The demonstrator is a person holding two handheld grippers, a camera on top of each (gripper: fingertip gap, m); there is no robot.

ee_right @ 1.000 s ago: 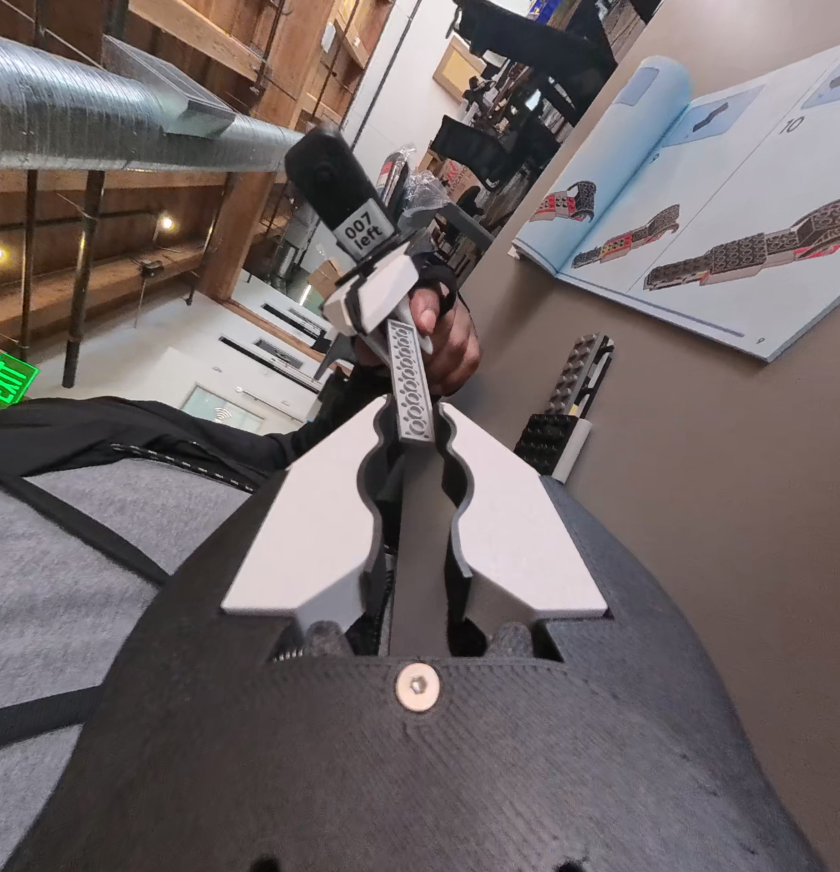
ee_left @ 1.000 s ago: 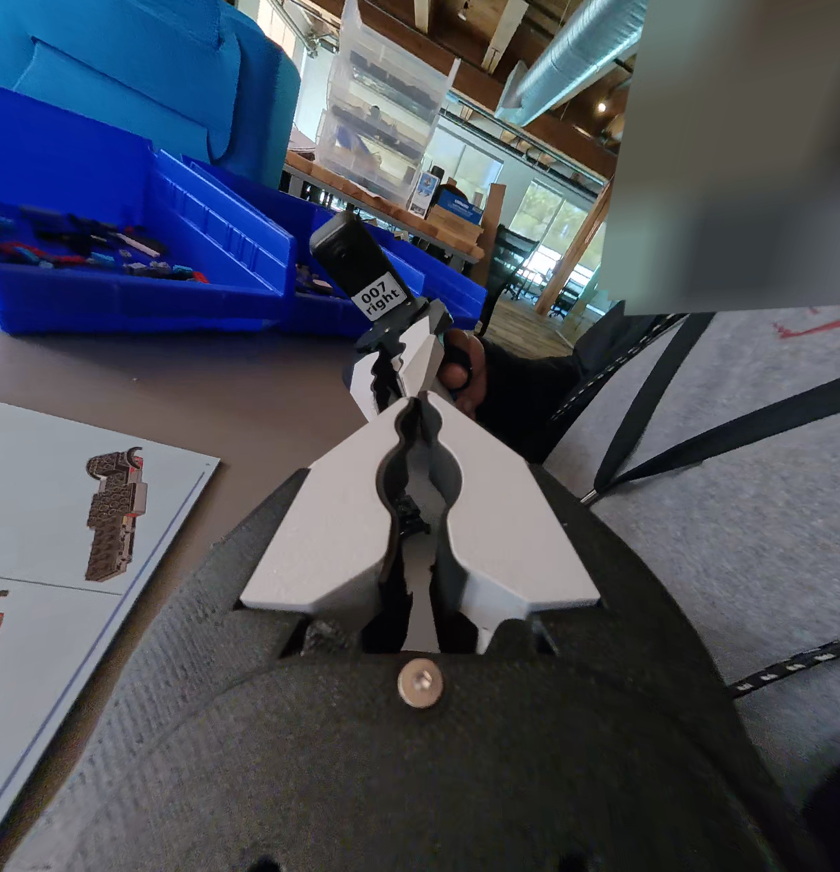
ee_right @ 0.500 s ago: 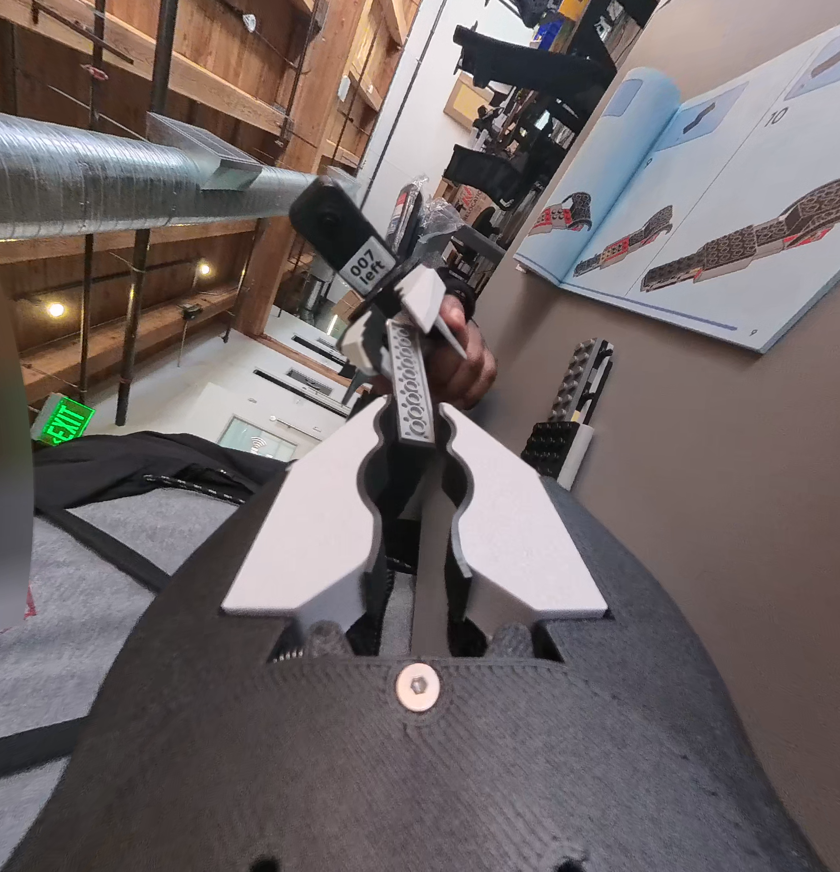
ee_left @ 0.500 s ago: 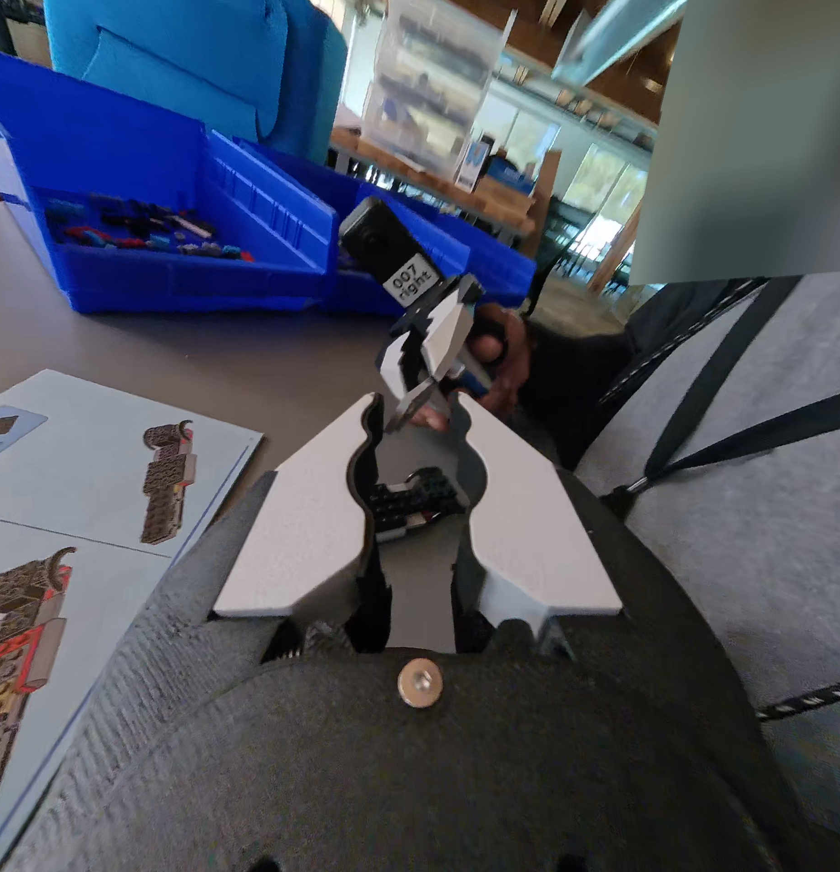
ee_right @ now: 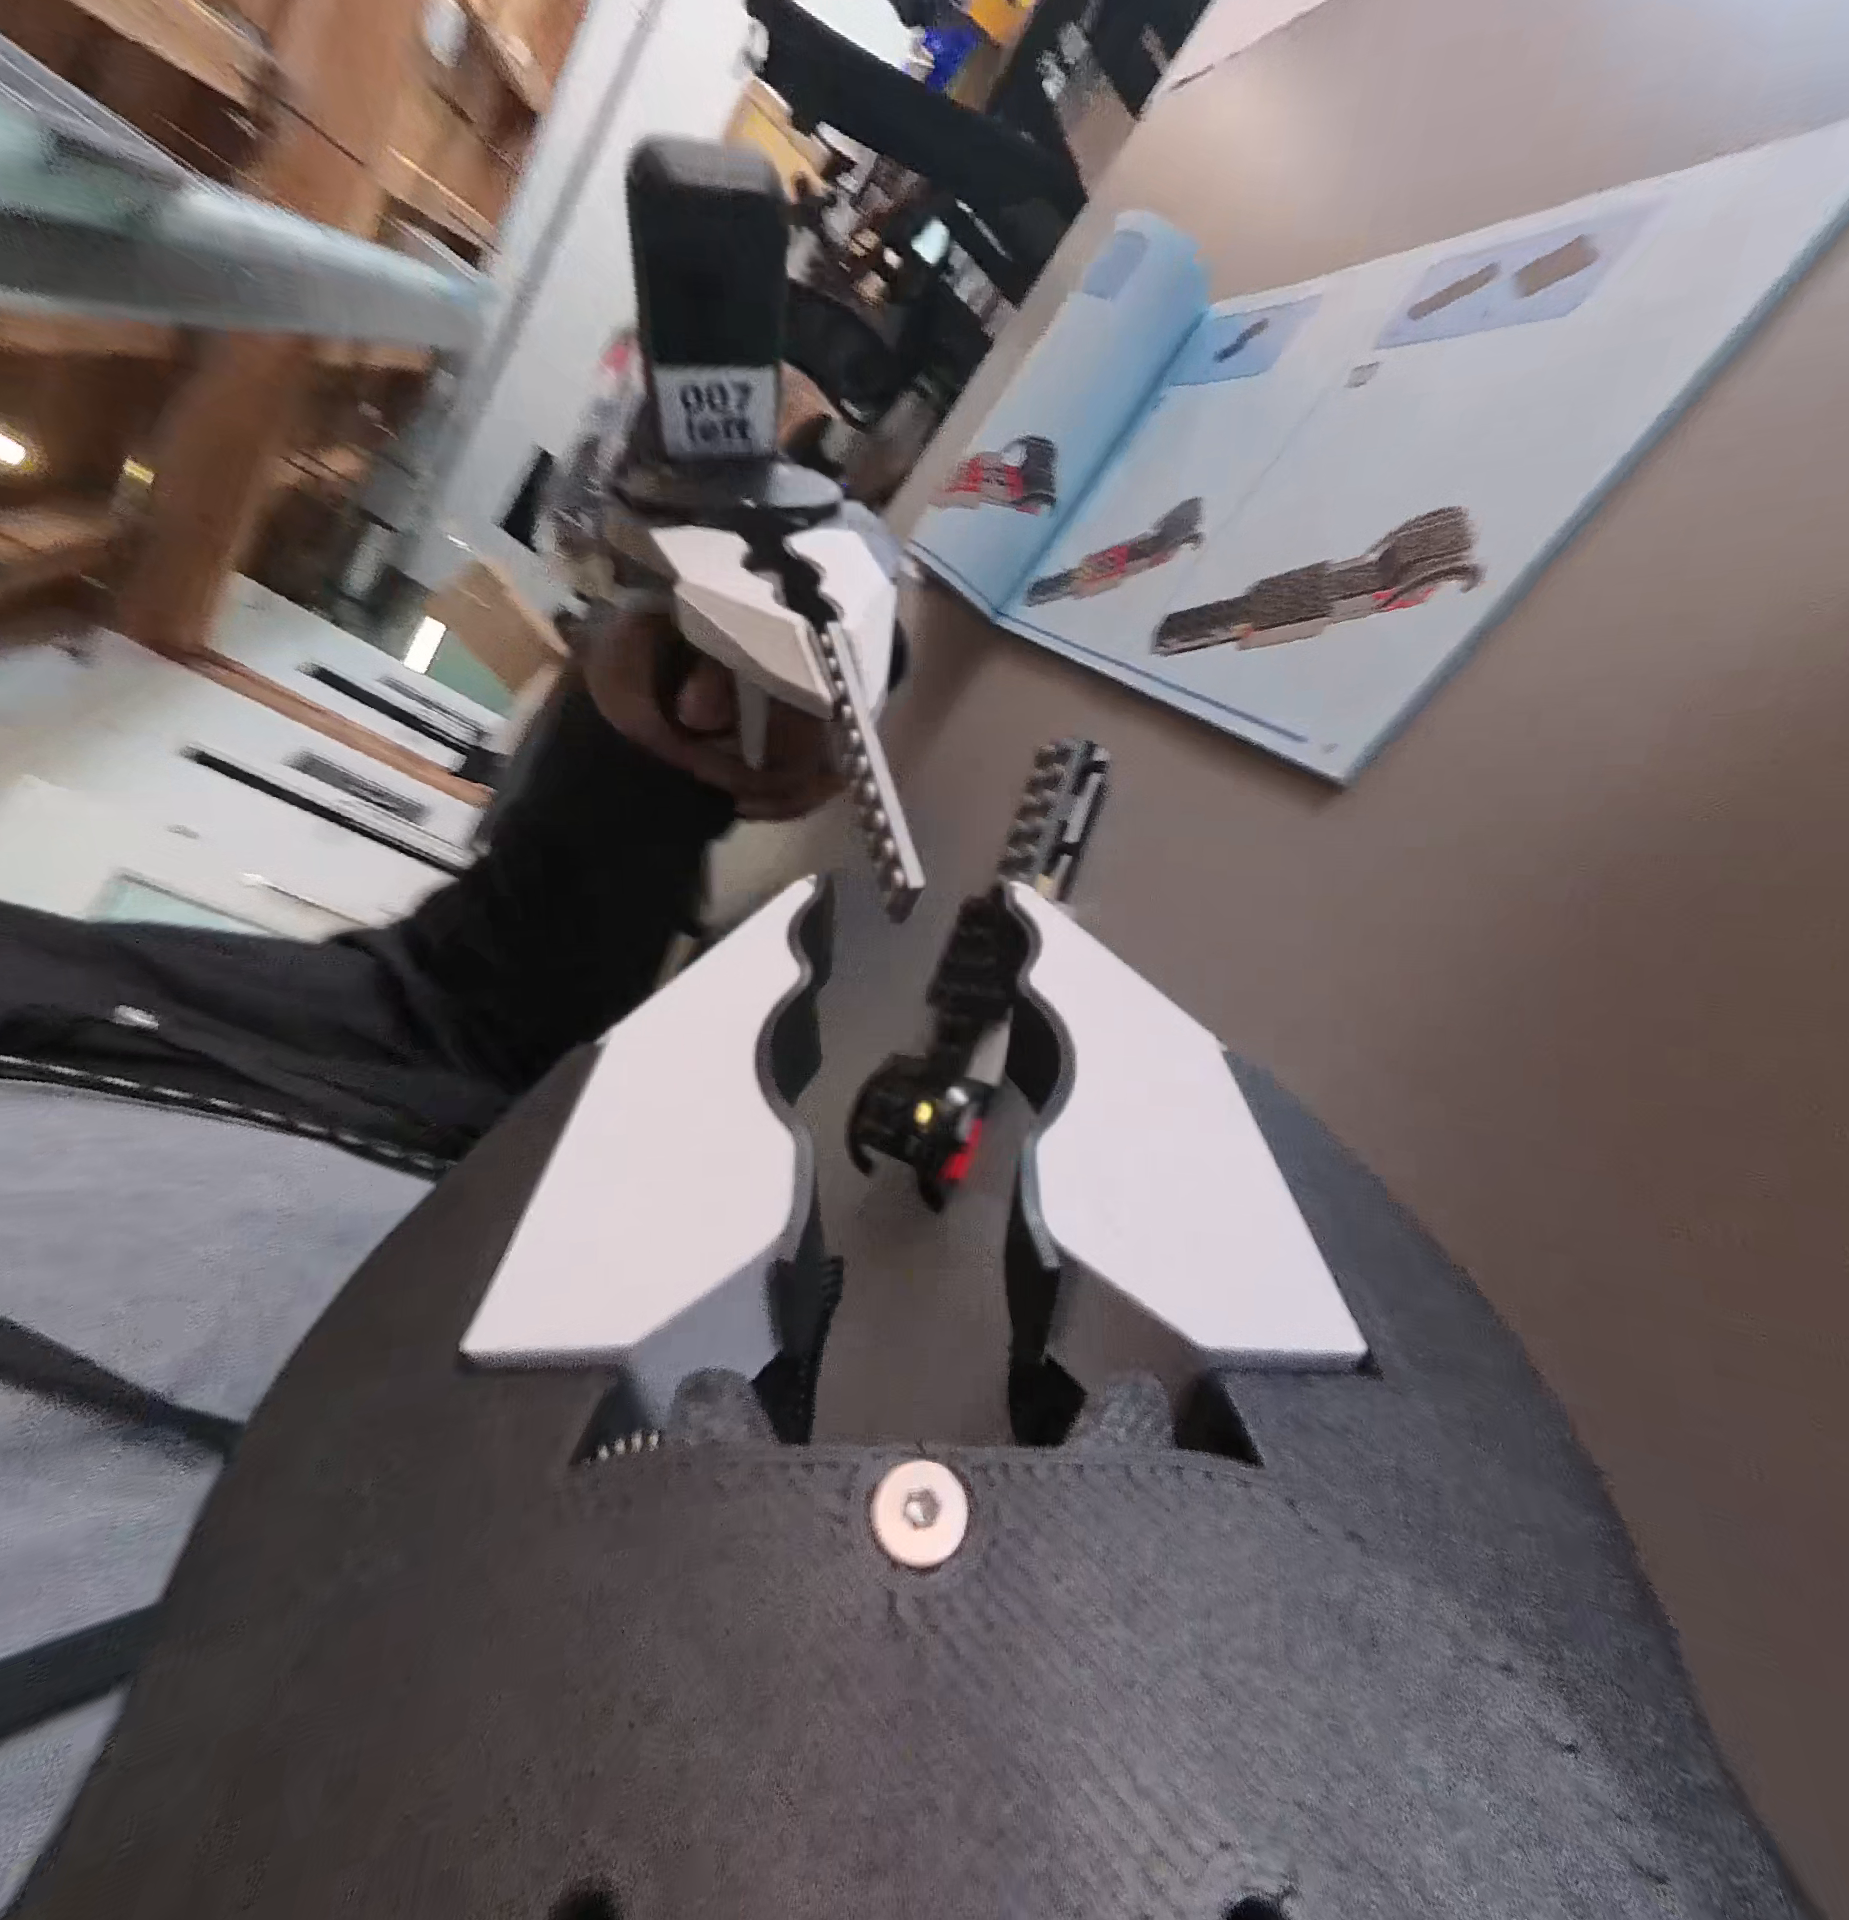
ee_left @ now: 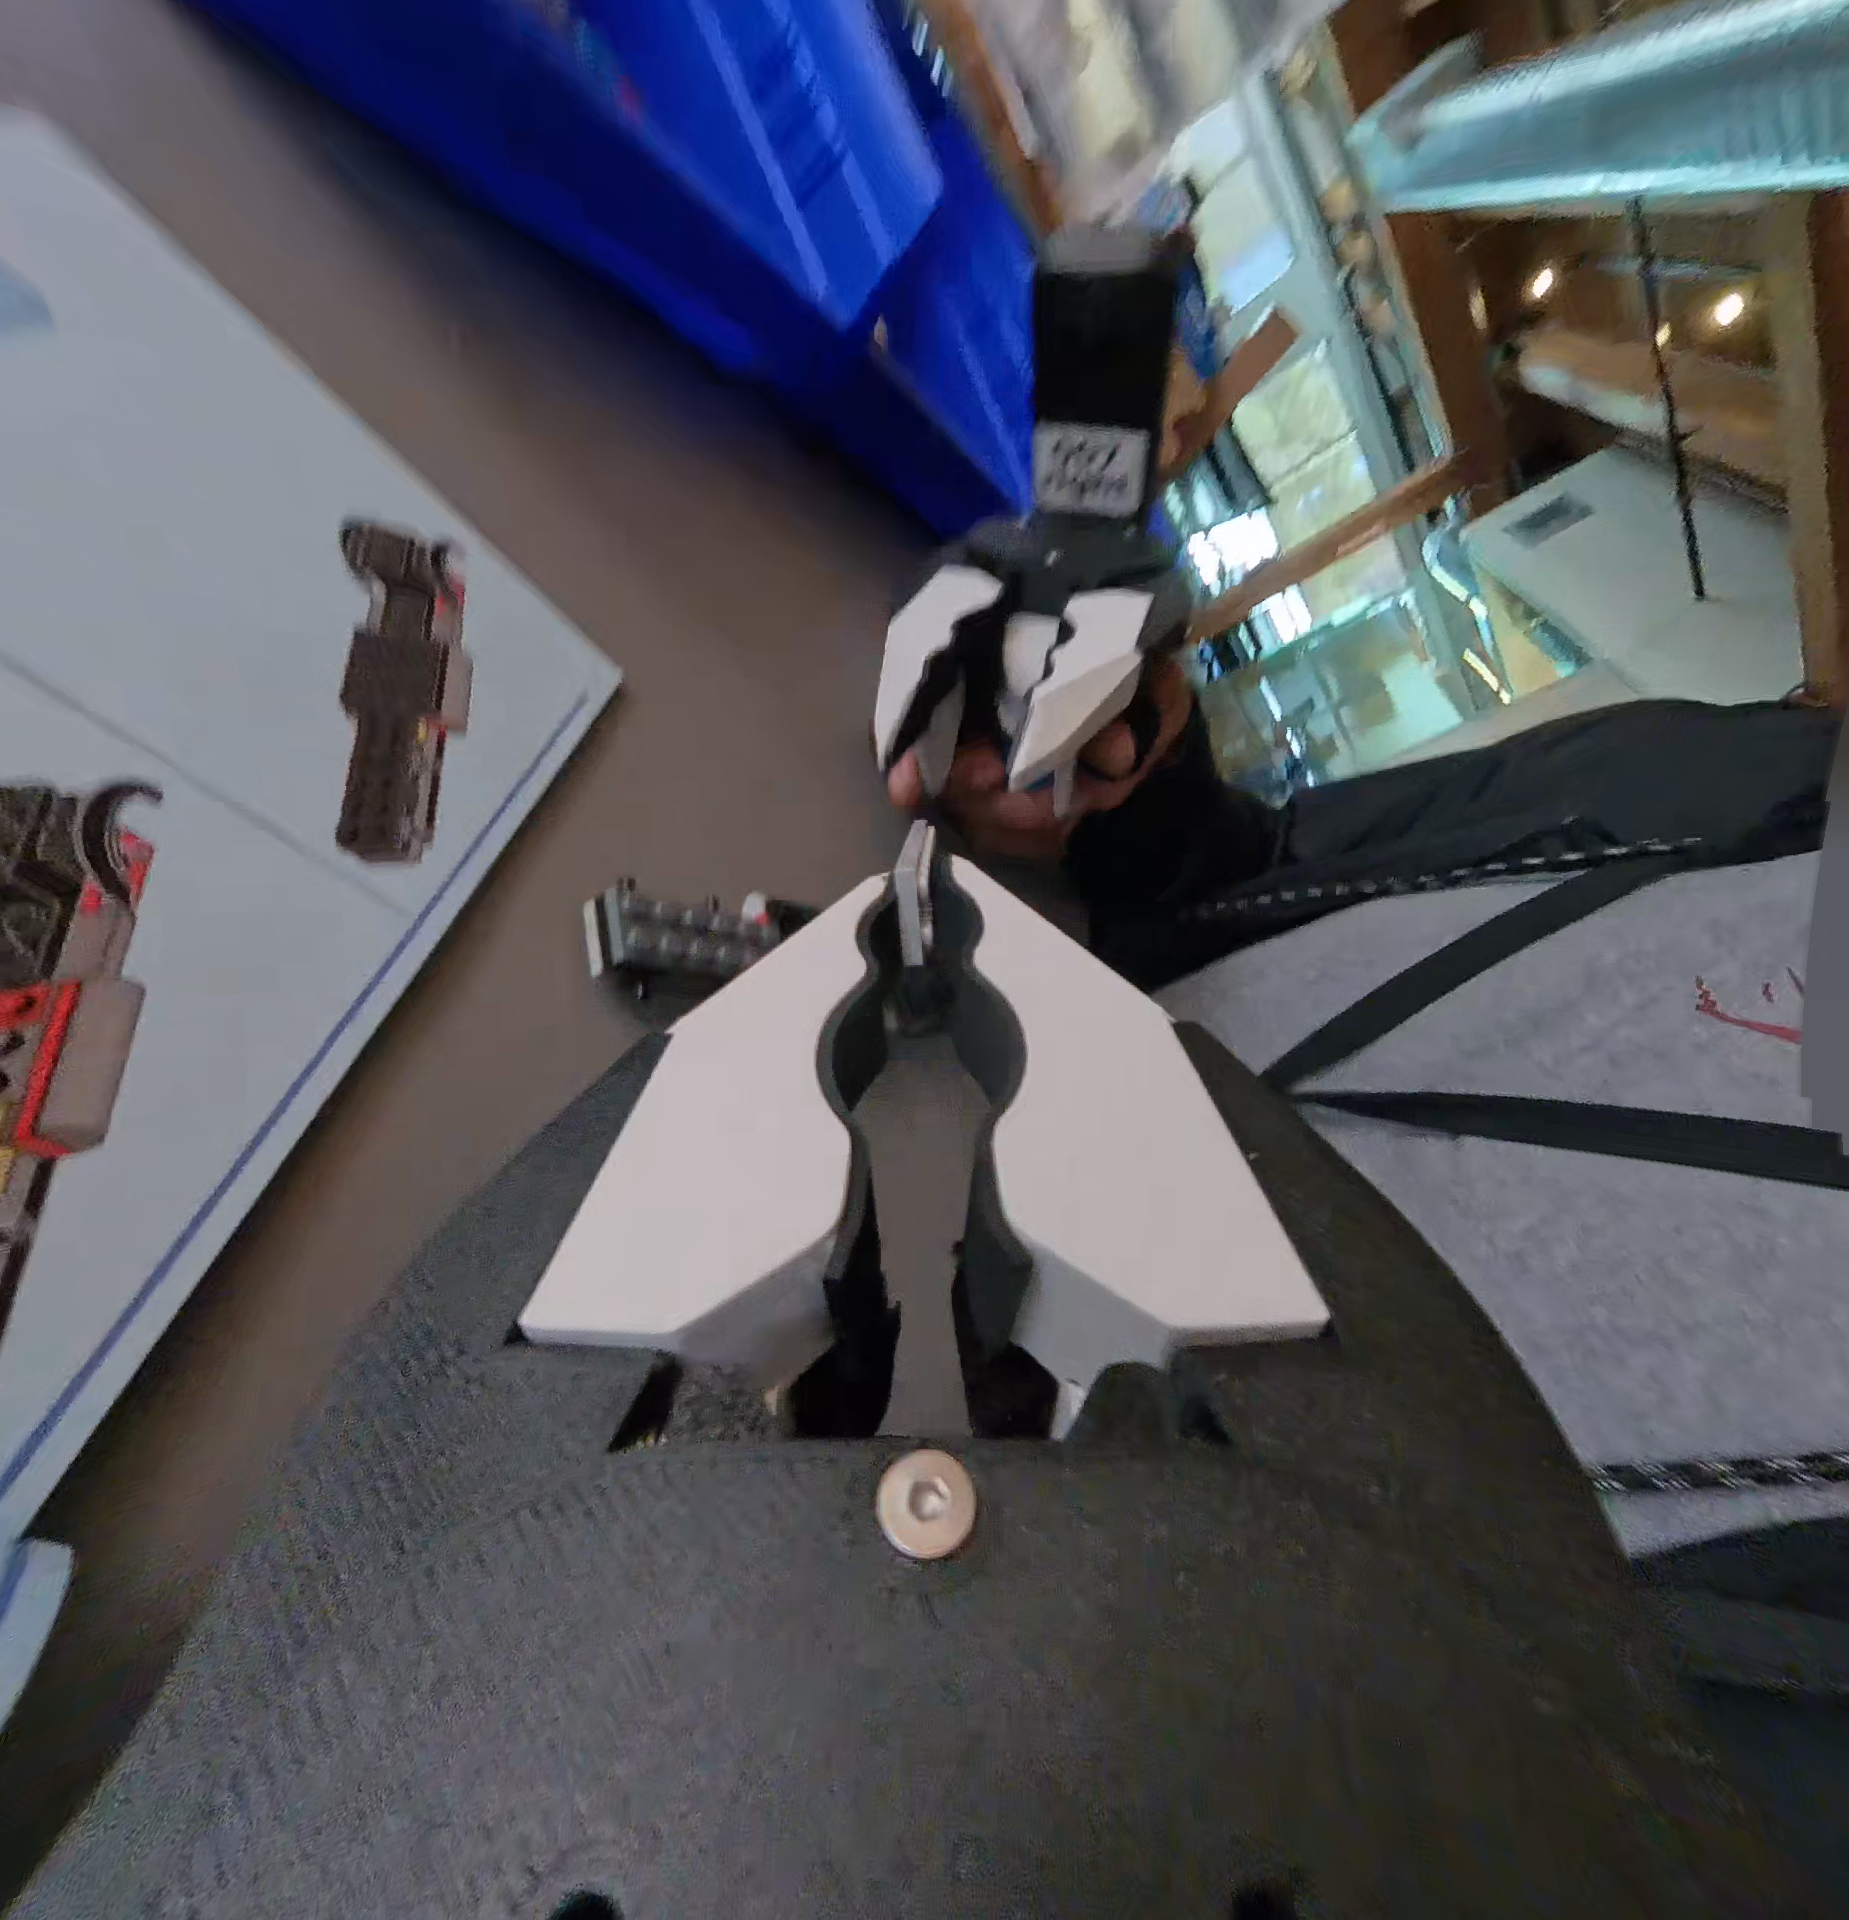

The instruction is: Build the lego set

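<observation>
Left wrist view is showing the left gripper (ee_left: 918,883) clenched on a thin grey plate (ee_left: 912,902), its white fingers nipping one end edge-on, while the free end is sticking out towards the other tool. Right wrist view is looking along the right gripper (ee_right: 912,902), whose jaws are standing apart with nothing between them; the same studded grey strip (ee_right: 878,800) is hanging just above their tips. Lying on the brown table (ee_right: 1419,1143) beneath is the half-built model (ee_right: 977,1023), a long dark studded bar with a hooked end showing red and yellow bits. Being hard, light plastic, the strip is likely to stay stiff but pivot or slip if pinched at one corner, so taking it across its flat faces near the middle looks safer. Beyond, an open instruction booklet (ee_right: 1367,468) is lying flat, and blurred blue bins (ee_left: 754,208) are standing at the table's far side.
</observation>
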